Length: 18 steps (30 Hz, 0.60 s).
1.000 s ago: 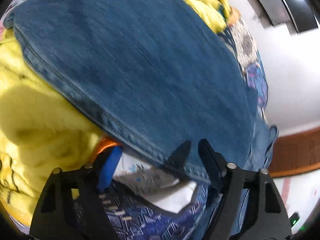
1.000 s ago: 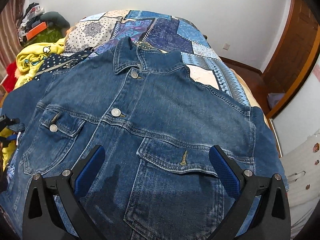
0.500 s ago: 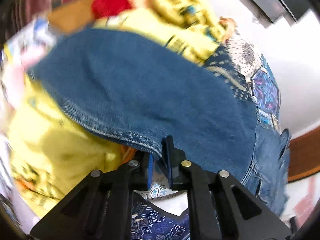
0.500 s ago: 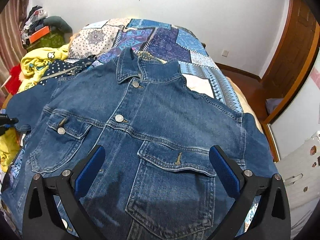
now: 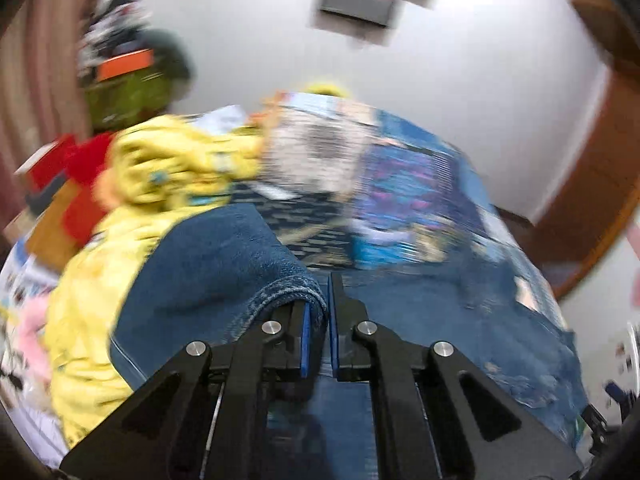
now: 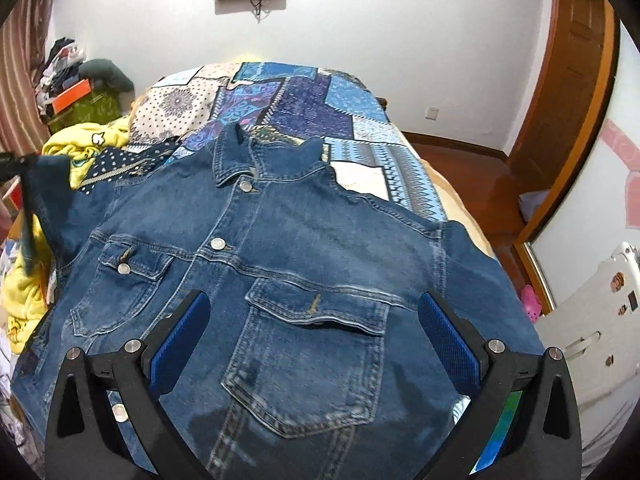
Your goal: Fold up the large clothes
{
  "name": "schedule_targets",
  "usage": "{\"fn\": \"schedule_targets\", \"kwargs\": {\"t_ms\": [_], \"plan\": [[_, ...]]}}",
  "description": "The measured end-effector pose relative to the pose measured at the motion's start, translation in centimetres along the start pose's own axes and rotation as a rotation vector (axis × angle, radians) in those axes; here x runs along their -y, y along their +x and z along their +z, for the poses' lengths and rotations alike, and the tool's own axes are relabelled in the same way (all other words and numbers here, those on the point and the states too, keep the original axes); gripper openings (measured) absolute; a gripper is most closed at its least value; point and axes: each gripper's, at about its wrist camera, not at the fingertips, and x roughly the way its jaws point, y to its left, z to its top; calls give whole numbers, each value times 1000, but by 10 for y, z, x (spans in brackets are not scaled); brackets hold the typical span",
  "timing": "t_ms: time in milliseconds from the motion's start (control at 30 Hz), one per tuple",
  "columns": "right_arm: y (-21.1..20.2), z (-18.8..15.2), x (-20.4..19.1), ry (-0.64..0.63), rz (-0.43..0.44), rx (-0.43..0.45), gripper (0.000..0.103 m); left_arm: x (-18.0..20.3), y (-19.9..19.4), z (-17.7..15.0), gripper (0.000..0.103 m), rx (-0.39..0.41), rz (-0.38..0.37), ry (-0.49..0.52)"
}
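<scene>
A blue denim jacket [image 6: 280, 248] lies front up on the patchwork bed, collar toward the far wall. My left gripper [image 5: 320, 308] is shut on the hem of the jacket's left sleeve [image 5: 224, 272] and holds it lifted off the bed; the raised sleeve also shows in the right wrist view [image 6: 48, 196] at the far left, with the left gripper [image 6: 12, 164] beside it. My right gripper [image 6: 312, 344] is open and empty, hovering over the jacket's right chest pocket [image 6: 308, 356].
A yellow garment [image 6: 76, 148] and a dotted navy cloth [image 6: 120, 164] lie at the bed's left side. Piled clutter [image 6: 76, 88] stands at the back left. A wooden door frame [image 6: 576, 80] is at the right, a white cabinet [image 6: 592, 320] below it.
My left gripper closed on the sleeve hem and lifted it up off the yellow garment, swinging its view toward the far wall. My right gripper rose slightly and stayed open.
</scene>
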Motion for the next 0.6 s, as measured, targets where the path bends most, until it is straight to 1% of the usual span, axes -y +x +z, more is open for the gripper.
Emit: {"fn": "schedule_targets", "kwargs": {"t_ms": [67,133,167,200,233,300,367,433,500,567,600], "plan": [[-3,-2,5,15,10,5,103,34,7,-8,6,-32,-49,65],[-6,-4,9,24,21,8,103,71,22,-24,6,-85,-97,137],[-8,-5,11,27,25,12,103,90,32,-35,6,-127,-123,177],[-9,-6,13,28,27,16,103,101,36,-43,6,-151,-133,196],[-11,-7,14,28,28,19,103,116,45,-56,6,-197,-152,223],[-14,-10,17,25,26,23,103,135,60,-80,6,-271,-160,248],[-17,-12,20,23,24,27,103,146,75,-101,6,-339,-149,269],[-20,-14,23,23,23,31,103,148,82,-117,7,-376,-125,277],[-22,-16,26,23,22,32,103,146,83,-124,7,-388,-117,263],[-23,-18,29,22,17,32,103,139,77,-124,11,-397,-136,232],[-22,-18,30,23,14,30,103,136,75,-124,19,-412,-159,212]]}}
